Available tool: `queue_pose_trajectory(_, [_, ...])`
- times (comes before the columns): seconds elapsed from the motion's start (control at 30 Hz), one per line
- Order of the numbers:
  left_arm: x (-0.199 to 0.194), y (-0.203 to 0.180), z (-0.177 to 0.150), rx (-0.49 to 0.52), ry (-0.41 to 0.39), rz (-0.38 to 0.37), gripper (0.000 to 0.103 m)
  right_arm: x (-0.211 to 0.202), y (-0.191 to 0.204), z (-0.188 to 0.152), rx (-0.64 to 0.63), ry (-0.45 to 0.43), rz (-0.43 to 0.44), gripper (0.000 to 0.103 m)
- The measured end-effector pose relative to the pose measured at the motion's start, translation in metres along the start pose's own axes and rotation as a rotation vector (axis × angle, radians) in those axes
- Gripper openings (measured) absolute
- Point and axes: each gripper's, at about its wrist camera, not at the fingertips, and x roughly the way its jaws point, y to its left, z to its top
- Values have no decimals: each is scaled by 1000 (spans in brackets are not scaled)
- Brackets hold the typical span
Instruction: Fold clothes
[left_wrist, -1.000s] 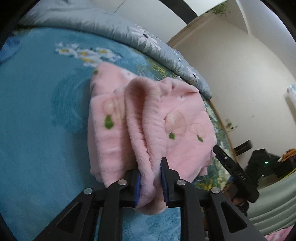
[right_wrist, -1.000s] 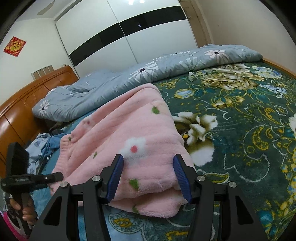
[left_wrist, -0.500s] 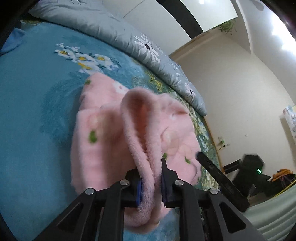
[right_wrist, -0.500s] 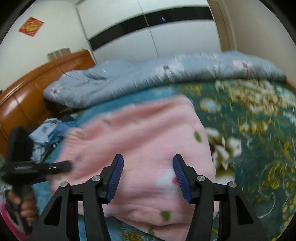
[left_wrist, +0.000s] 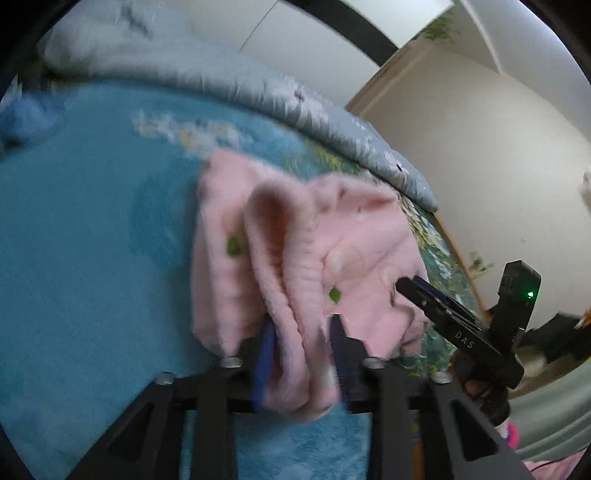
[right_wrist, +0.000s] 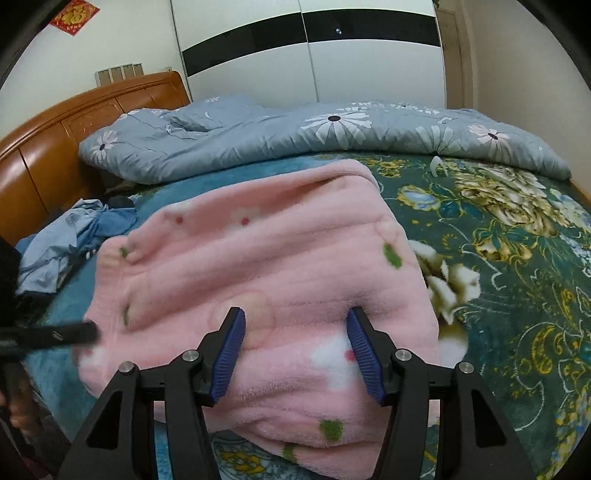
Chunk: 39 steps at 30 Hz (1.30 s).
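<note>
A: Two grippers sat at my pink garment (right_wrist: 266, 280), which lay mid-frame on the bed (right_wrist: 517, 295). The left gripper (left_wrist: 303, 354) had pinched a thick fold; the right gripper (right_wrist: 295, 347) hovered wide, holding nothing.

B: Risk?

A: I judged that bulky fleece could slip out and the fold could flop open toward the grey quilt (right_wrist: 295, 136).

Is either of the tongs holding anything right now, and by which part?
Left tongs grip the pink fleece garment by a bunched fold at its near edge; right tongs hold nothing.
</note>
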Motion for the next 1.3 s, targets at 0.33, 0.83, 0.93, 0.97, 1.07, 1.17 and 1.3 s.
queue_pose_trajectory(0.33, [41,46,18,-264,9,-25,70,0,-1,-2,6,-6,-1,60])
queue_pose_trajectory(0.83, [30,-6,5,-17,-8,-19,71,-1,-3,-8,-3,-18,11,63])
queue_pose_trajectory(0.93, [30,-15,2,25,-41,24,63,-2,-2,-8,-7,-15,10,63])
queue_pose_trajectory(0.97, [30,-18,2,45,-54,51,52,-3,-2,-8,-7,-15,11,63])
queue_pose_trajectory(1.07, [35,-16,10,50,-46,107,25,-4,-4,-7,3,-15,18,63])
queue_pose_trajectory(1.17, [28,-21,26,69,-60,82,23,-9,-6,-4,24,-24,26,63])
queue_pose_trajectory(1.3, [8,-53,72,218,-115,34,23,-22,-7,9,46,-75,42,63])
